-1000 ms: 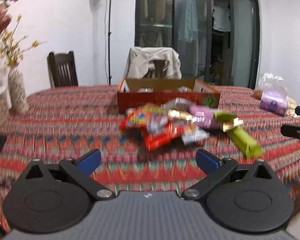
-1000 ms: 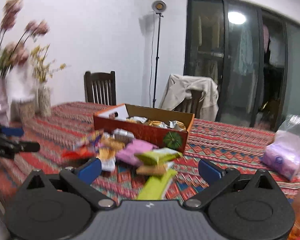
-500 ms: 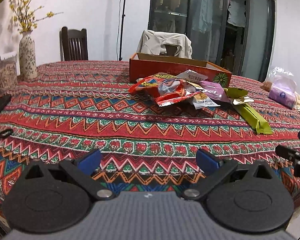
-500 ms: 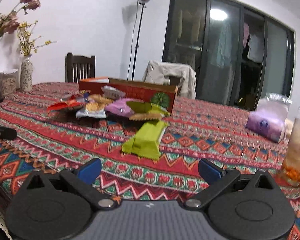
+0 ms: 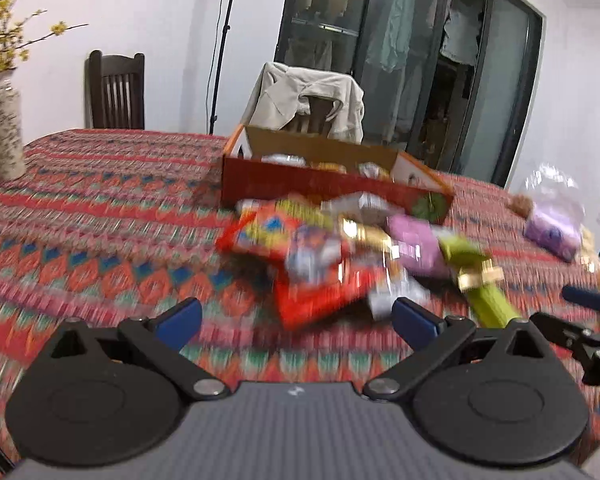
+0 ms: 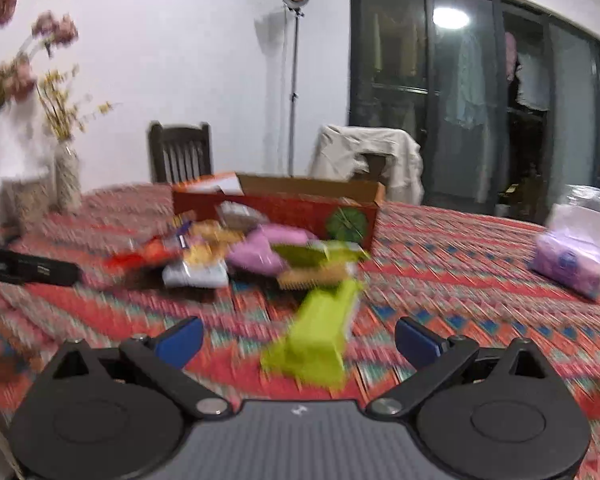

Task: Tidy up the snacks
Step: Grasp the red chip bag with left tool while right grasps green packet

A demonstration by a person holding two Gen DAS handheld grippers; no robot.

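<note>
A pile of snack packets lies on the patterned tablecloth in front of an open red cardboard box that holds a few packets. A long green packet lies nearest my right gripper. The pile also shows in the right wrist view, with the box behind it. My left gripper is open and empty, just short of the pile. My right gripper is open and empty, just short of the green packet. Both views are blurred by motion.
A vase of flowers stands at the table's far left. A purple bag lies at the right. Two chairs stand behind the table, one draped with a jacket. The right gripper's fingers show at the left view's right edge.
Both grippers have risen from low near the table's front edge and moved in toward the snack pile. Both stay open and empty.
</note>
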